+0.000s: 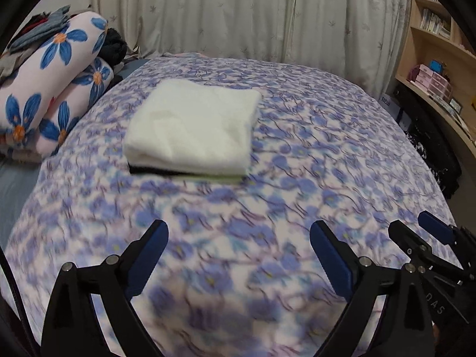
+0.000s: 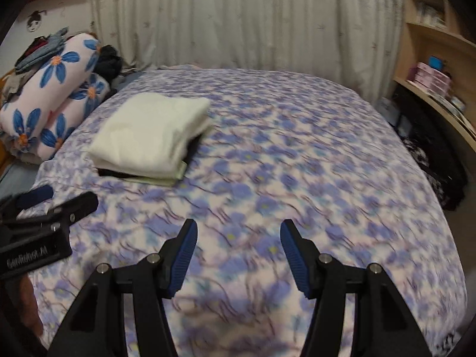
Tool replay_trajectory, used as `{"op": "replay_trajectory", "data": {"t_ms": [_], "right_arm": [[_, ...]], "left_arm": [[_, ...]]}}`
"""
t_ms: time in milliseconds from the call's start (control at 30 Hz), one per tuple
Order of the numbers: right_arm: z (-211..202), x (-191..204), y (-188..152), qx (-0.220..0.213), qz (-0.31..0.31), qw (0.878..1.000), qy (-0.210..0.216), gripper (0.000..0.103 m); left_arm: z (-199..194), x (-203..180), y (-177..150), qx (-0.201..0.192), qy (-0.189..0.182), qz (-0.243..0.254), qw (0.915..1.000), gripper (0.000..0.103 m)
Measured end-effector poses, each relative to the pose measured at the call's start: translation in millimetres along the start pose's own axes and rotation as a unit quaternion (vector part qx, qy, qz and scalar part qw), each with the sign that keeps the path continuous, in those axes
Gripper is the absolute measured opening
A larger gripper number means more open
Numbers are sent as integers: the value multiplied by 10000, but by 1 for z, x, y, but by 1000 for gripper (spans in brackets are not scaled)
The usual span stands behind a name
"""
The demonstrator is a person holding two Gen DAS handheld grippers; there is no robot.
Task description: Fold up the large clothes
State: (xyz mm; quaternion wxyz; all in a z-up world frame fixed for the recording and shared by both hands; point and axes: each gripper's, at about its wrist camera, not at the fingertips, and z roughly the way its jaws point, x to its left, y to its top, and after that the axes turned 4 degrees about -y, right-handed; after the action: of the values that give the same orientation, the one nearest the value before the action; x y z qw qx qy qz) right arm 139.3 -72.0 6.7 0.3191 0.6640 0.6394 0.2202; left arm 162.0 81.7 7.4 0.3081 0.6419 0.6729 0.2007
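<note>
A folded white garment (image 1: 193, 125) lies on the blue-flowered bed cover (image 1: 312, 154), on top of a thin stack with a dark and a pale green layer under it. It also shows in the right wrist view (image 2: 148, 136), left of centre. My left gripper (image 1: 238, 232) is open and empty, held above the cover nearer than the stack. My right gripper (image 2: 238, 232) is open and empty above the bare cover, to the right of the stack. Each gripper appears in the other's view: the right gripper (image 1: 416, 229) and the left gripper (image 2: 62, 197).
Rolled bedding with big blue flowers (image 1: 50, 89) and loose clothes lie along the bed's left side. A pale curtain (image 1: 253, 12) hangs behind the bed. A wooden shelf unit (image 1: 437, 59) with boxes stands at the right, dark bags (image 1: 431, 154) below it.
</note>
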Motion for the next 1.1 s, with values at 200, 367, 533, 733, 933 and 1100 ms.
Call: {"op": "replay_trajectory", "data": {"t_ms": [200,367,533,733,933,1100], "right_arm": [[-18,-27,-32,108,328,9994,-30,58],[-27,-43,-51,190,495,9986,-63,58],[-42,-53,-63,172,582,9981,-82,58],[-57,-61,-72,152,630,9978,-128,58],[-66,-65,-79,161,683,9974,-181,58],[-71,-65,-83,207,679,9973,-171,59]], "left_arm": [[-10,-33,-41,276,-87,-161,9995,101],[-19,-52,-58,411,-38,-182,9990,101],[-30,-65,-68,427,95,-43,9990,101],[-49,-77,-74,224,280,236,9991,101],[-58,-81,-80,245,336,281,9987,101],[-63,-81,-88,319,394,228,9985,101]]}}
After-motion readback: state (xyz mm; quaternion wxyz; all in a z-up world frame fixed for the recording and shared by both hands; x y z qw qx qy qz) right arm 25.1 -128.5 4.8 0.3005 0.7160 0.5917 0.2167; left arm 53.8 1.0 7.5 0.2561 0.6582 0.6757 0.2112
